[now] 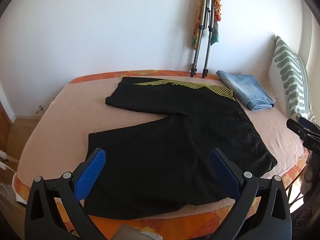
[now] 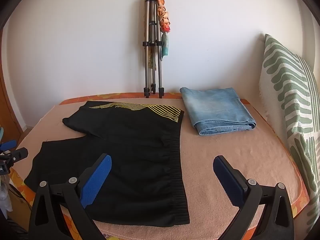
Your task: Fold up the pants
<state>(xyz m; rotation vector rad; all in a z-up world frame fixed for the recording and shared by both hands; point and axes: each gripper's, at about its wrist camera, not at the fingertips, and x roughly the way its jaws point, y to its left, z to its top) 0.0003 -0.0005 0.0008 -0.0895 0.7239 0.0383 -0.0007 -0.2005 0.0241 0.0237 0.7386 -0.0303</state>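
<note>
i find my left gripper (image 1: 158, 164) with jaws spread wide, empty, above the near leg of the black shorts (image 1: 170, 132). my right gripper (image 2: 162, 167) is likewise released, straddling the waistband (image 2: 176, 152). the shorts lie flat on the bed (image 2: 230, 152), legs splayed. judged light, limp, slightly slick; take hold at waistband corner and near leg hem.

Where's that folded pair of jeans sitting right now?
The folded jeans lie at the bed's far right in both views, between the black shorts and the striped pillow, near the tripod against the wall.
</note>
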